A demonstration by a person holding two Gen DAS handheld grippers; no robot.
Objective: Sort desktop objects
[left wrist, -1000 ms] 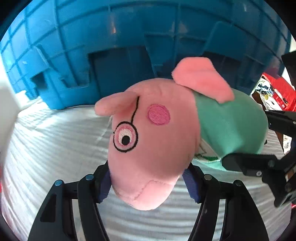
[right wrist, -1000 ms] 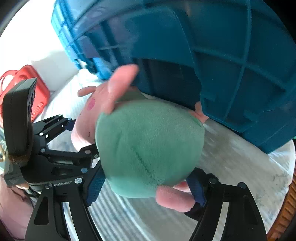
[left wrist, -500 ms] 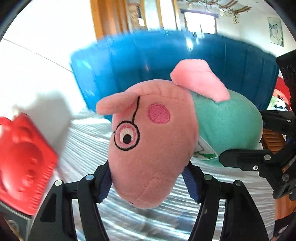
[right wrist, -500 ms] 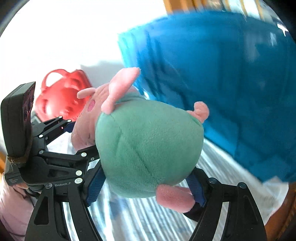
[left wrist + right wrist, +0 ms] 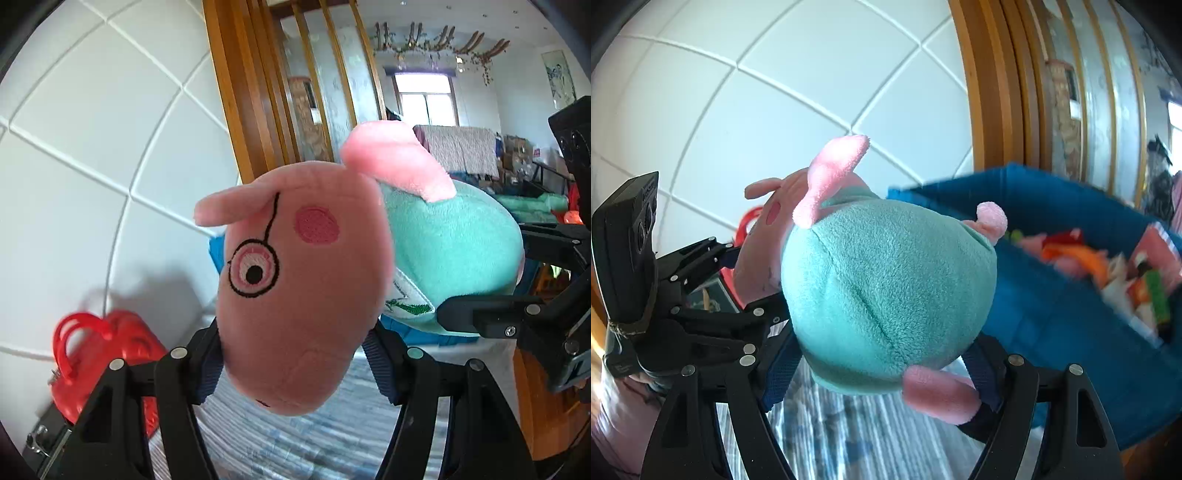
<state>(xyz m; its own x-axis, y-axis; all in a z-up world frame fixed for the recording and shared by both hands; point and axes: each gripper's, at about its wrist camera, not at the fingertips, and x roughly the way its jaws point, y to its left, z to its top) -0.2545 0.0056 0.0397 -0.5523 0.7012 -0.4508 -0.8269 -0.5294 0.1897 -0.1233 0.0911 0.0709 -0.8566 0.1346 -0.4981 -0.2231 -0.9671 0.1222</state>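
Both grippers hold one pig plush toy in the air. My left gripper point(image 5: 295, 369) is shut on its pink head point(image 5: 295, 295). My right gripper point(image 5: 882, 365) is shut on its teal body point(image 5: 886, 295); that gripper also shows at the right of the left wrist view point(image 5: 517, 317). The left gripper shows at the left of the right wrist view point(image 5: 701, 295). The blue plastic crate point(image 5: 1052, 314) stands to the right, below the plush, open side up, with several toys and packets point(image 5: 1108, 266) inside.
A red plastic handbag-shaped toy point(image 5: 92, 354) rests on a dark box at the left. A striped cloth point(image 5: 295, 443) covers the table below. A white tiled wall point(image 5: 92, 147) and a wooden door frame point(image 5: 240, 110) stand behind.
Both grippers lifted the plush up from beside the crate's wall to above rim level. The crate's inside and the room behind came into view.
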